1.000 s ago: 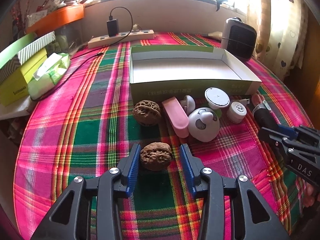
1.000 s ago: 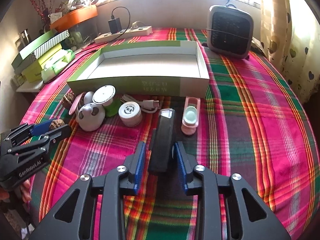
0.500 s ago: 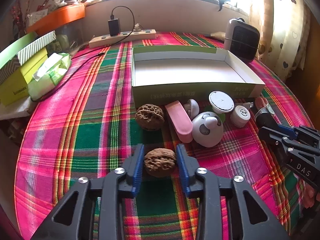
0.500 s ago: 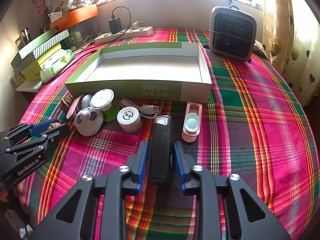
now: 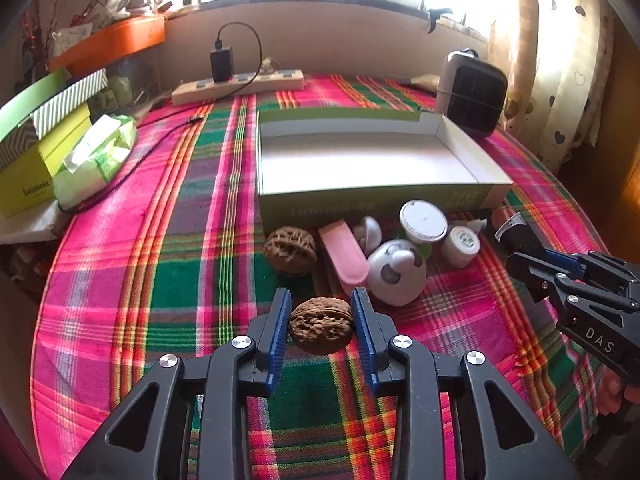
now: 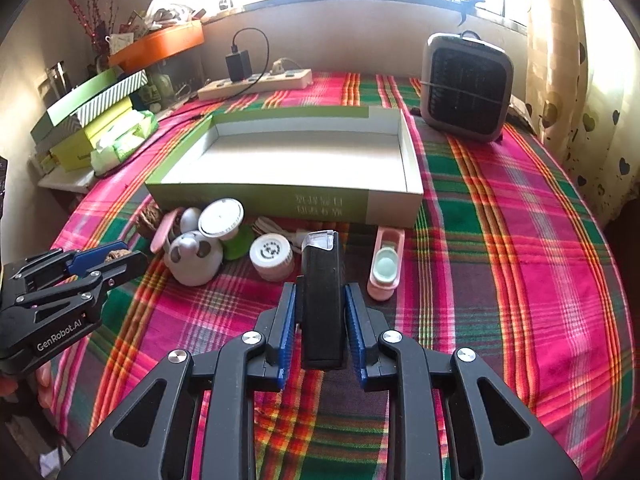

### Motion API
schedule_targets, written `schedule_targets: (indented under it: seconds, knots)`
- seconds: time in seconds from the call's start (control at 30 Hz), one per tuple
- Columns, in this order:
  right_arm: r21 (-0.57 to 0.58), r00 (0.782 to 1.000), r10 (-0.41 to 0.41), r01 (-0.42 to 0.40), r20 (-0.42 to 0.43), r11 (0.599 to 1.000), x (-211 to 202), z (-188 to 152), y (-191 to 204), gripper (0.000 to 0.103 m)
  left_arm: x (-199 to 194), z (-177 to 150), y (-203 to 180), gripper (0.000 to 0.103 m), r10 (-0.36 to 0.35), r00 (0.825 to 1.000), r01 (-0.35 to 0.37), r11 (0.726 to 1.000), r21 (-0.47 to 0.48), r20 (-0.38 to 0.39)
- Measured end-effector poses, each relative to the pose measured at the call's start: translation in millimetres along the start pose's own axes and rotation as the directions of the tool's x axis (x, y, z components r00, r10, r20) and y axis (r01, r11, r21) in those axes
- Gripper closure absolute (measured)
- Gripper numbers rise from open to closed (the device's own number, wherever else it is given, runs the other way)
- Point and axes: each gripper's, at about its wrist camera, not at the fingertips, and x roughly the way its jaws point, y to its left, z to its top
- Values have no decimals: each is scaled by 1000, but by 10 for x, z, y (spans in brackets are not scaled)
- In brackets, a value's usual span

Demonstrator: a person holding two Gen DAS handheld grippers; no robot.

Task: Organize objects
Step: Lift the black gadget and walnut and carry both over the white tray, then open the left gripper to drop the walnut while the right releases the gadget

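Observation:
My left gripper [image 5: 321,326] is shut on a brown walnut [image 5: 321,325], just above the plaid cloth. My right gripper [image 6: 322,320] is shut on a long black device with a clear tip [image 6: 322,292]. An empty green and white box [image 5: 372,160] lies open behind, also in the right wrist view [image 6: 296,156]. In front of it lie a second walnut [image 5: 291,251], a pink case [image 5: 345,256], a white mouse-shaped toy [image 5: 396,278], a white round lid [image 5: 423,222], a small white jar [image 5: 461,246] and a pink holder [image 6: 385,266].
A grey heater [image 6: 466,86] stands at the back right. A power strip with a black charger [image 6: 256,80] lies at the back. Green boxes and a tissue pack [image 5: 94,156] sit at the left edge. A curtain [image 6: 580,80] hangs at the right.
Both grippers have closed: the left on the walnut, the right on the black device. Both have lifted a little off the cloth.

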Motion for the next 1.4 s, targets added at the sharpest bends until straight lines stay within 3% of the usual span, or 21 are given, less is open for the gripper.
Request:
schedule_targets:
  seconds: [0.53, 1.03, 1.4]
  knots:
    - [-28, 999, 41, -40, 35, 999, -22, 436, 68, 78, -37, 534, -25, 74, -71, 996, 70, 997, 18, 56]
    - [-26, 998, 53, -53, -17, 998, 463, 937, 34, 78, 506, 1099, 15, 74, -79, 997, 78, 997, 25, 10]
    - [-10, 997, 31, -32, -73, 999, 920, 1217, -30, 78, 930, 1329, 111, 74, -70, 997, 71, 997, 12, -32]
